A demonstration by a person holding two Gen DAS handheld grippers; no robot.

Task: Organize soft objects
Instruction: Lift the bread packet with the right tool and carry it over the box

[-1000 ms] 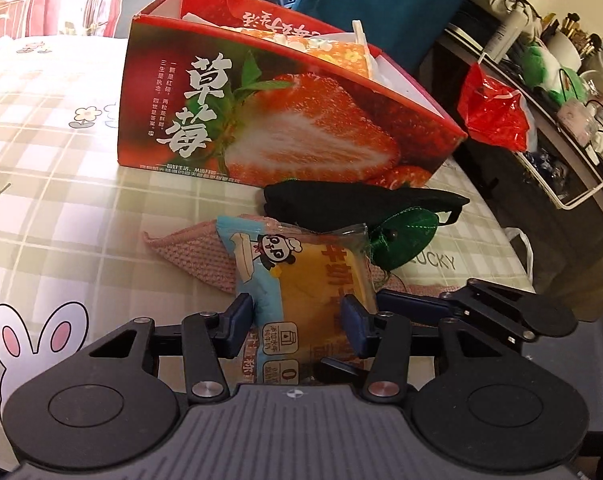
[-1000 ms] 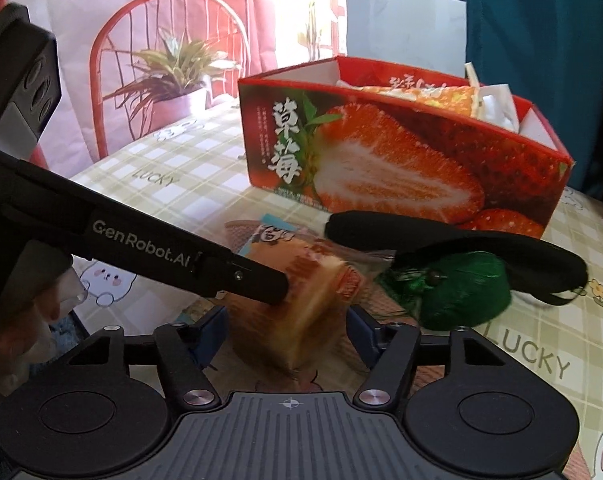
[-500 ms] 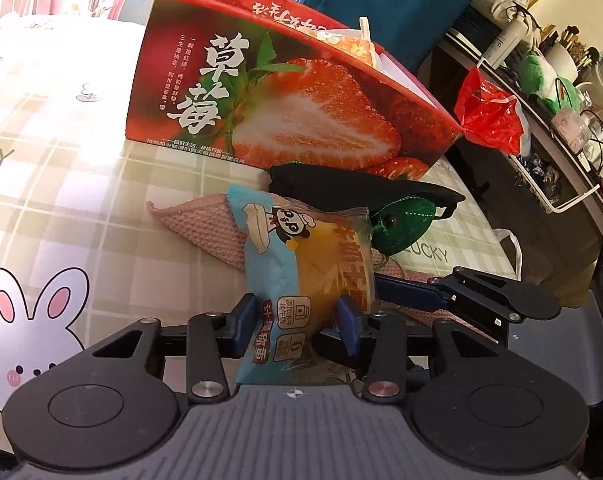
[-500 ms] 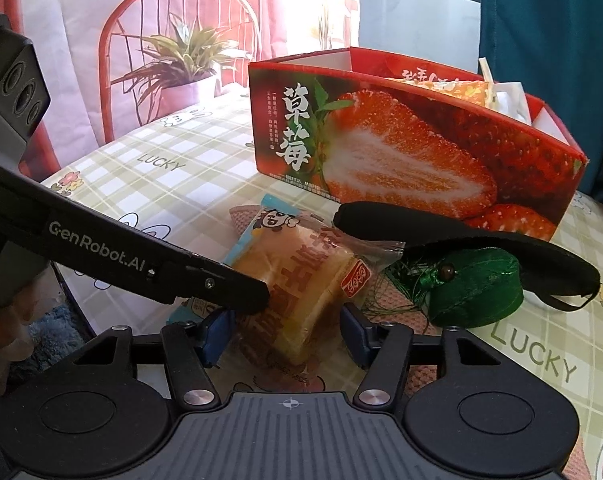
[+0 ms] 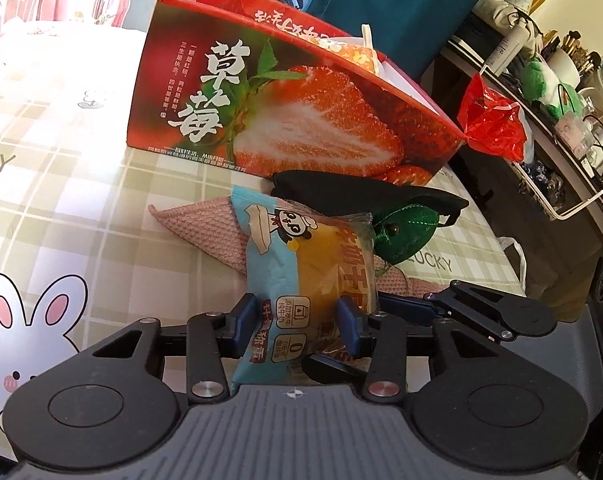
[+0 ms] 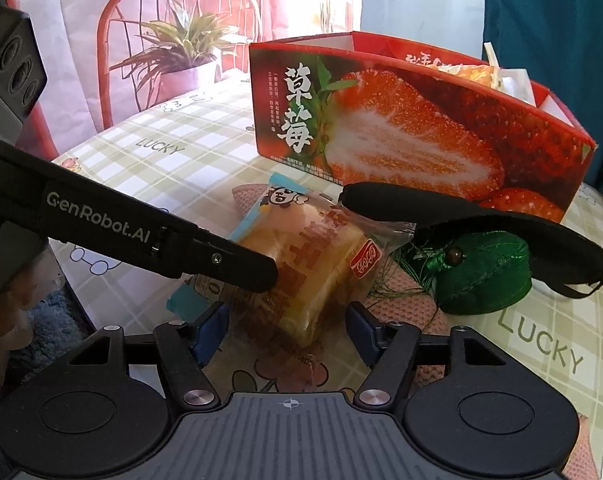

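The left gripper (image 5: 297,326) clamps a wrapped cake (image 5: 309,276) above the table (image 5: 61,200); the right gripper (image 6: 287,328) is opening, pads clear of it. Farther back, the strawberry box (image 5: 285,120) holds an orange packet (image 5: 349,50) and white paper (image 6: 515,84).

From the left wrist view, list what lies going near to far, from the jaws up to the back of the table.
Left gripper closed on the bread packet → pink knitted cloth → black eye mask → strawberry box.
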